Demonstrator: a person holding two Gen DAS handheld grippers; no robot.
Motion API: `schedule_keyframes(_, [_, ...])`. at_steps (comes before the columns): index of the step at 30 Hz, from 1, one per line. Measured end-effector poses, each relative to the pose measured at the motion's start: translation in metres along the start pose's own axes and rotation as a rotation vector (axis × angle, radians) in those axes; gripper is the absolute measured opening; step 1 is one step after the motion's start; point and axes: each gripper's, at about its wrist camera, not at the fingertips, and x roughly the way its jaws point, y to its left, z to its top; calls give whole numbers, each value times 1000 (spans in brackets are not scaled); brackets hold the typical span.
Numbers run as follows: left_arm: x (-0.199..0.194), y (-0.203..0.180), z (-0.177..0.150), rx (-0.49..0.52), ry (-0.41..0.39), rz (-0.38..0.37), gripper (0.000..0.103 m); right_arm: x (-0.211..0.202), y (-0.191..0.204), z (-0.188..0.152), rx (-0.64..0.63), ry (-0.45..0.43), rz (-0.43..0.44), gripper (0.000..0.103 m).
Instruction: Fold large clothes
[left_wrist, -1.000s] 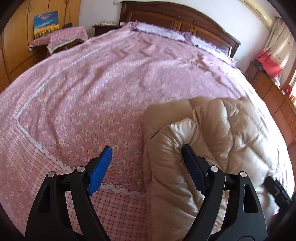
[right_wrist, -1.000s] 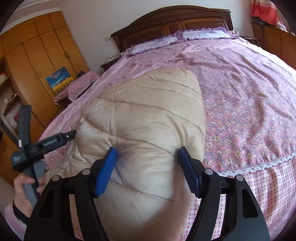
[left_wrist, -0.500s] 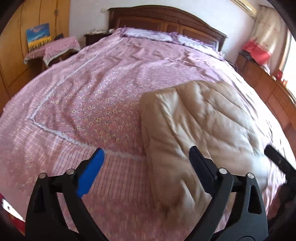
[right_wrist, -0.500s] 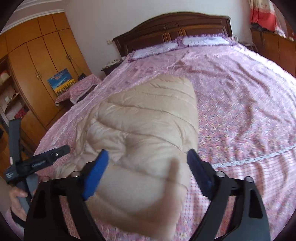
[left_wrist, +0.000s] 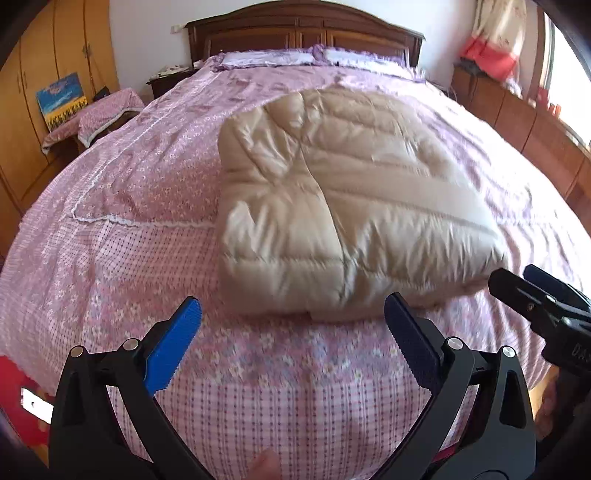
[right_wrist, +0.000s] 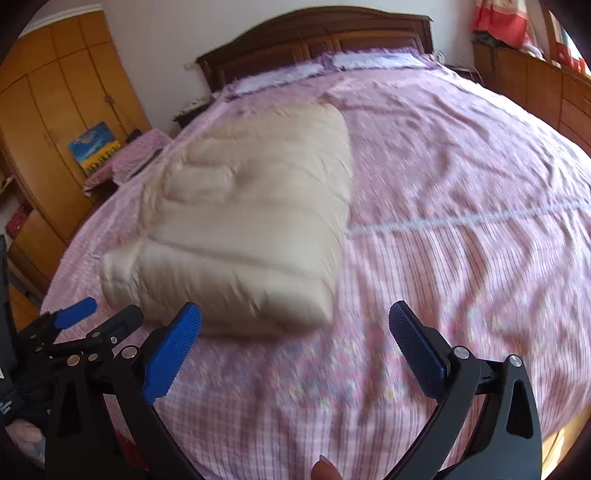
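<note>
Now the jacket (left_wrist: 343, 206) lies folded into a thick beige block on the pink bedspread (left_wrist: 122, 206), towards the foot of the bed and roughly centred, w/ the headboard (left_wrist: 303, 29) well beyond it. It sits there on its own, nothing pinning it; judging by the compact shape, the fold looks done or nearly so, which is prob. why both tools are clear of it.

Left gripper (left_wrist: 293, 332): jaws wide apart, nothing between them but bedspread; they have just been opening. The jacket's near edge is just ahead of the fingertips, not touching, a bit to the right of centre.

Right gripper (right_wrist: 295, 332): also spread wide and empty; its jaws have just been opening too. In its view the jacket's near corner is just past the left finger (right_wrist: 173, 350), apart from it; the right finger is over bare bedspread.

Each gripper shows at the edge of the other's view, so the two flank the jacket's near edge.
</note>
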Motion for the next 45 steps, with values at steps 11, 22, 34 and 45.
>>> schedule_keyframes(11, [17, 0, -11, -45, 114, 6, 99, 13, -3, -32, 38, 113, -43, 98])
schedule_keyframes(22, [26, -1, -20, -54, 158, -2, 99, 22, 5, -42, 37, 158, -51, 98])
schedule_keyframes(34, [29, -4, -25, -57, 177, -9, 99, 24, 5, -45, 43, 173, -49, 98])
schedule_keyframes(45, [29, -7, -25, -51, 175, -10, 99, 24, 5, -45, 43, 173, -49, 98])
